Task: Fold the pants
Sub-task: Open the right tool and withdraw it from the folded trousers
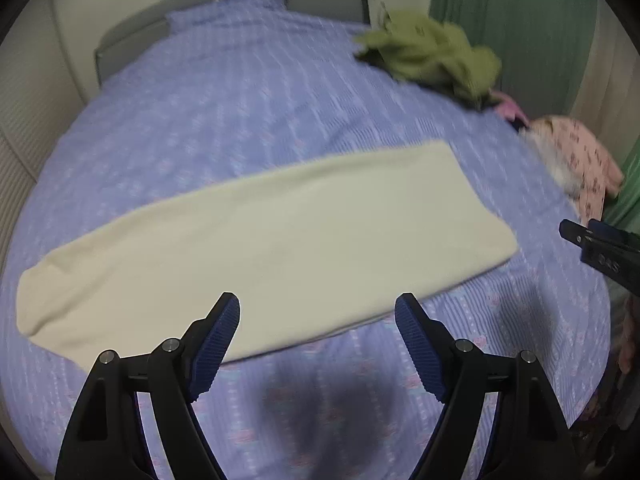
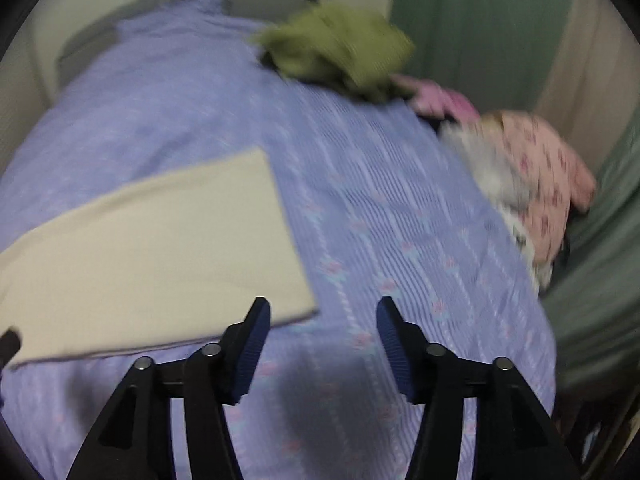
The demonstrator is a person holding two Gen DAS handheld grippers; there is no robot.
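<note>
Pants [image 1: 264,240] flat on the bed [image 1: 224,92], already doubled lengthwise into one long cream strip, edges lined up, no wrinkles showing. Judged about half done: first fold made, crosswise folds apparently still to come, bringing one short end over toward the other.

Left gripper [image 1: 316,312] above the pants' near long edge, fingers [image 1: 222,332] wide apart, nothing between them. Right gripper [image 2: 322,316] just beside the pants' square short end, over bare bed, fingers spread, holding nothing.

Beyond the pants, toward the curtain [image 1: 512,20]: green heap [image 1: 432,56] and pink garment [image 1: 584,164], both unfolded, well apart from the pants.
</note>
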